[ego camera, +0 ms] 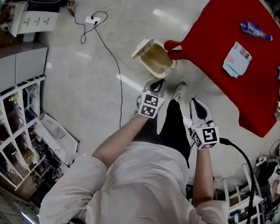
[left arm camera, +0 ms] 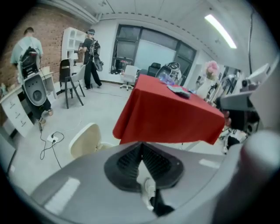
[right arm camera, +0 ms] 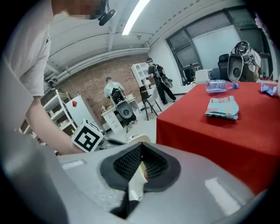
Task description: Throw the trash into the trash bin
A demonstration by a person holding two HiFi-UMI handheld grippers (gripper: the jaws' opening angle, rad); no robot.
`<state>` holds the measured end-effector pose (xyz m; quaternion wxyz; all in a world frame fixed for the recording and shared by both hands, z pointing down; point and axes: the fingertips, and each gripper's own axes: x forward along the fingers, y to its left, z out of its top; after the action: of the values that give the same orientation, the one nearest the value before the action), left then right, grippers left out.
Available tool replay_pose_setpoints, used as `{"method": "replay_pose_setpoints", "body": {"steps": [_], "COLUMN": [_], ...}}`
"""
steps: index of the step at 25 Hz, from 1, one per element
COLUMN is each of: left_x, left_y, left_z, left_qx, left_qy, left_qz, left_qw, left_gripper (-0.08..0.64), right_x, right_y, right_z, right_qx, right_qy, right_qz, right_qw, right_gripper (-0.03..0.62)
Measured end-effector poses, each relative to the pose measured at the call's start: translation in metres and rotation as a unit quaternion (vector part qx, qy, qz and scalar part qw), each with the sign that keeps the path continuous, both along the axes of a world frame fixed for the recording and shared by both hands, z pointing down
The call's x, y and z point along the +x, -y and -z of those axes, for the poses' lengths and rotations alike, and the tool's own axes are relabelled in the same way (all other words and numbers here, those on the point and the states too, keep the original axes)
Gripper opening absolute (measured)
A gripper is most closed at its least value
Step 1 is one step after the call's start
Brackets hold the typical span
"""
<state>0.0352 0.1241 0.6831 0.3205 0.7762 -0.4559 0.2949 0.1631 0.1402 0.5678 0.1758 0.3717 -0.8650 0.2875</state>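
On the red table point(ego camera: 211, 38) the trash, a crumpled packet point(ego camera: 236, 59) and a bottle point(ego camera: 255, 30), lies apart from the open trash bin point(ego camera: 156, 58) on the floor. The left gripper point(ego camera: 159, 82) and the right gripper point(ego camera: 198, 103) both have jaws pressed together, with nothing between. Picking up seems to be the next step: one gripper must spread its jaws and reach to the packet.

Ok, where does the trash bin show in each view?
Head view: trash bin, open, upper centre, beside the red table.
Left gripper view: lower left.
Right gripper view: cream sliver, lower centre.
Shared landmark: the red table.
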Motion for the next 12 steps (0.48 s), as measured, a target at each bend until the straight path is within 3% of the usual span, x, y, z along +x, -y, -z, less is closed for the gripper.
{"method": "replay_pose_setpoints", "body": {"steps": [12], "left_x": [-0.018], "left_y": [-0.018], "left_z": [0.134], "left_qx": [0.046], "left_qy": [-0.05], "left_qz": [-0.037], "left_qw": [0.997], "left_gripper": [0.005], "right_x": [-0.008], "right_y": [-0.003], "right_z": [0.081], "right_qx": [0.006], "right_qy": [0.013], "right_qz": [0.008], "right_qw": [1.0], "right_gripper": [-0.002]}}
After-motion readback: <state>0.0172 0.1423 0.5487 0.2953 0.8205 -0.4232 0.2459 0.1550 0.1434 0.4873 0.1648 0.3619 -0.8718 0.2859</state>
